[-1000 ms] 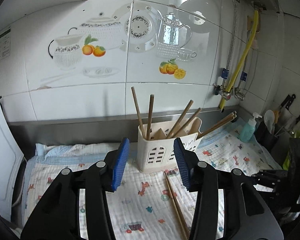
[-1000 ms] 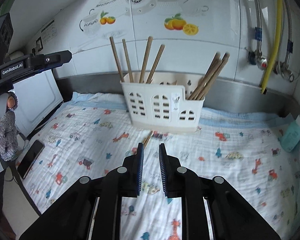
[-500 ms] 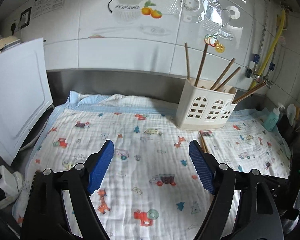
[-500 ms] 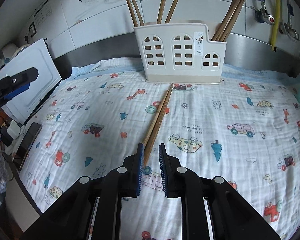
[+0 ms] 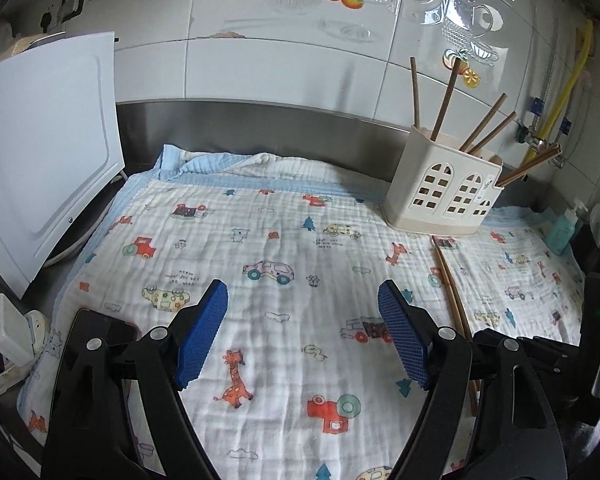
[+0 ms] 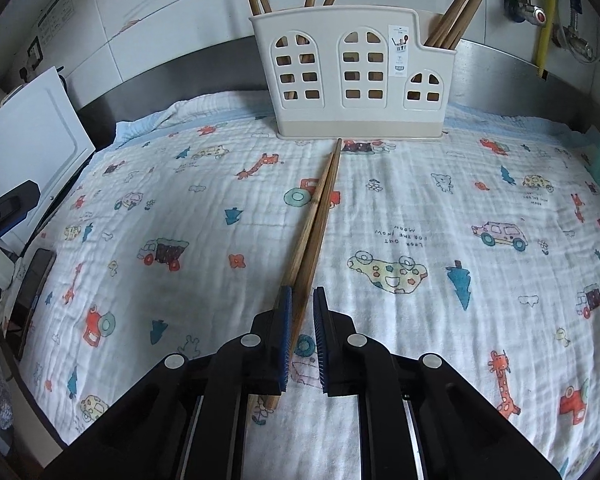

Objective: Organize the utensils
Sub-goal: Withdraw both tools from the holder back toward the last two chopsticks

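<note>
between right tongs (image 6: 301, 320), chopsticks (image 6: 314, 216)

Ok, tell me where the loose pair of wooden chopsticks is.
In the right wrist view, the loose pair of wooden chopsticks lies on the cartoon-print cloth, far tips near the cream plastic utensil holder, near ends between the right tongs.

In the right wrist view, the near ends of the two loose chopsticks (image 6: 314, 220) disappear at six o'clock under the right gripper (image 6: 301, 336). The tops of the chopsticks in the holder (image 6: 352, 80) are cut off at twelve o'clock. The holder's sticker (image 6: 400, 52) is too small to read.
</note>
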`<state>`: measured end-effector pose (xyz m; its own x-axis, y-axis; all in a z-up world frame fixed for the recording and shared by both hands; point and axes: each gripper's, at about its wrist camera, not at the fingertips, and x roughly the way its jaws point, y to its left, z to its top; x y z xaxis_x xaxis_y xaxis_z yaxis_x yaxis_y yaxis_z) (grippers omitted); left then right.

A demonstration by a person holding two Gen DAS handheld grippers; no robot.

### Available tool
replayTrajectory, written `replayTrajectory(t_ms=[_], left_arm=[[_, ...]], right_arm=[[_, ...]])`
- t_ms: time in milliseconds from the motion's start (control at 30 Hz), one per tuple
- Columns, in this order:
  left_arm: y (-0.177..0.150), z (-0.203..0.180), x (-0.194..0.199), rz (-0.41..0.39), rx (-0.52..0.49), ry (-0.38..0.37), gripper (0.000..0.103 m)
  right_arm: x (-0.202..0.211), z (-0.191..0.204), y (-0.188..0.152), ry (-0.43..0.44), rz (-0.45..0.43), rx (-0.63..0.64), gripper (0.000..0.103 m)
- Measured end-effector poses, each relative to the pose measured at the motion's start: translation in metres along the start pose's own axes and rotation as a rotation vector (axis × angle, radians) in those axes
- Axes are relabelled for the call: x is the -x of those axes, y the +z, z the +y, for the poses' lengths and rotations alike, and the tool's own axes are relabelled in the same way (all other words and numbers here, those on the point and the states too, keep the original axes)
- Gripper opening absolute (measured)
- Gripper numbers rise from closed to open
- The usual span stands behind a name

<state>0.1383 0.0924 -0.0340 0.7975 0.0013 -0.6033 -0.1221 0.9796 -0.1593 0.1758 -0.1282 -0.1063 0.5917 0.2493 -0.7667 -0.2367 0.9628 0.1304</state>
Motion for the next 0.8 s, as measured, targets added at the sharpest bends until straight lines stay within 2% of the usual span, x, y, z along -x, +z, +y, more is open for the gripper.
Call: replayTrajectory(t_ms=[433, 800], left_arm=[[-0.008, 0.009, -0.013, 0.033, 0.024, -0.016, 0.077], [-0.01, 0.008, -0.013, 0.037, 0.033, -0.027, 0.077]], right_arm=[[-0.016, 0.004, 0.001, -0.03, 0.035, -0.029, 0.01], [-0.019, 0.009, 0.0, -0.077, 0.019, -0.01, 0.01]])
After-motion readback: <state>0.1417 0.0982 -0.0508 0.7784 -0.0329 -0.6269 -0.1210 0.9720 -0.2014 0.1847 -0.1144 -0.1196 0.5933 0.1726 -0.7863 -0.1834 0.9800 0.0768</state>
